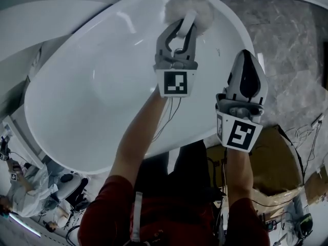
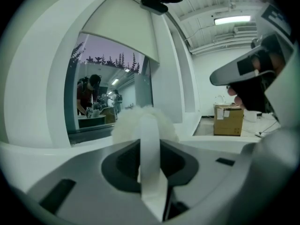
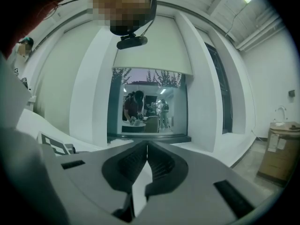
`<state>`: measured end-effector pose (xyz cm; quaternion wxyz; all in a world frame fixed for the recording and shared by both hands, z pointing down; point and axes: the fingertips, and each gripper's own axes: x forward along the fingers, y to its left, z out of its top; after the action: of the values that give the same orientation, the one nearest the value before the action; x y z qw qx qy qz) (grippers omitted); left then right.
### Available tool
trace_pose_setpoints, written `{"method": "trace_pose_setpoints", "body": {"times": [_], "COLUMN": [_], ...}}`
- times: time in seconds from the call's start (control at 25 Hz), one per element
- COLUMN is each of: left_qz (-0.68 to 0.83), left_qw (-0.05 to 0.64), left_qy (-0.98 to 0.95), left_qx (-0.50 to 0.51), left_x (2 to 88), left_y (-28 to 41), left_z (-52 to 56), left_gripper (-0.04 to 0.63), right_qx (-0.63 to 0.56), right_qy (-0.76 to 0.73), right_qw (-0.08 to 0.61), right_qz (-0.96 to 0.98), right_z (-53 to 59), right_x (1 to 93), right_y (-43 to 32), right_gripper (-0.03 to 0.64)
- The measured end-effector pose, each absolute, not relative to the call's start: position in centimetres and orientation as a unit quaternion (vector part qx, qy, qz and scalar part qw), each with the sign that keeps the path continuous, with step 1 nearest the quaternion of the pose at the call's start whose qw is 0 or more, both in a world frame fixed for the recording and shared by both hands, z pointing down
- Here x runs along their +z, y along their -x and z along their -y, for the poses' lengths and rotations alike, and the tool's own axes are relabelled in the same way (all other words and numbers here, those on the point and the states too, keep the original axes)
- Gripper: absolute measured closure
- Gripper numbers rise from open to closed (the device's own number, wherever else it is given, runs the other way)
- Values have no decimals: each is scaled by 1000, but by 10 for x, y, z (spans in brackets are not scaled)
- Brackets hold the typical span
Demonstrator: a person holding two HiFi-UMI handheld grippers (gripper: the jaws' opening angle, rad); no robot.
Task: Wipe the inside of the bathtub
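- Filling most of the head view: white oval bathtub (image 1: 92,86), inside bare and glossy, with light streaks on its wall.
- Grey marble floor (image 1: 294,50) lies right of the tub, outside the rim.
- Person stands at the near end of the tub in red sleeves, with both forearms reaching out over it. The left forearm (image 1: 136,142) crosses the near rim.
- Left gripper (image 1: 182,28) is held out over the tub's far end. Its marker cube (image 1: 177,82) faces up toward the head camera.
- Left jaws are parted only by the flat white handle (image 2: 150,163) they clamp. In the left gripper view the handle stands upright between them.
- Fluffy white duster head (image 1: 188,6) sits at the end of that handle, beyond the jaw tips, at the far inner wall of the tub just under the rim. Whether it presses on the surface cannot be told.
- Right gripper (image 1: 246,55) is held over the tub's right rim, apart from the duster. Its jaws meet at the tips with nothing between them, as its own view confirms.
- Cardboard box (image 2: 228,120) stands on the floor, well back to the right in the left gripper view.
- Dark window (image 3: 147,109) lies straight ahead in the right gripper view, with figures showing in the glass.
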<state>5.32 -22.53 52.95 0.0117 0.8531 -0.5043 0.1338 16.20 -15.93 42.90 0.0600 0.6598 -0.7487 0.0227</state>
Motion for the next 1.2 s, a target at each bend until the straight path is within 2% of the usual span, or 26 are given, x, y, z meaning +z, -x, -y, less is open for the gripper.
{"method": "trace_pose_setpoints", "body": {"times": [0.36,0.76,1.2], "left_qz": [506,494,498], "left_qw": [31,10,46], "left_qy": [-849,-859,-853], "left_qx": [147,138,149], "left_x": [580,610,690], "left_y": [-54,-56,-55], "left_z": [252,259,237], "left_gripper": [502,502,502], "right_qx": [31,33,66], "right_qy": [-663,-661,-657], "right_qw": [51,49,65], "right_qz": [746,748,748], "right_z": [167,181,178], "right_x": [456,488,560], "right_y": [-157,-146,-139], "right_gripper": [604,604,604]}}
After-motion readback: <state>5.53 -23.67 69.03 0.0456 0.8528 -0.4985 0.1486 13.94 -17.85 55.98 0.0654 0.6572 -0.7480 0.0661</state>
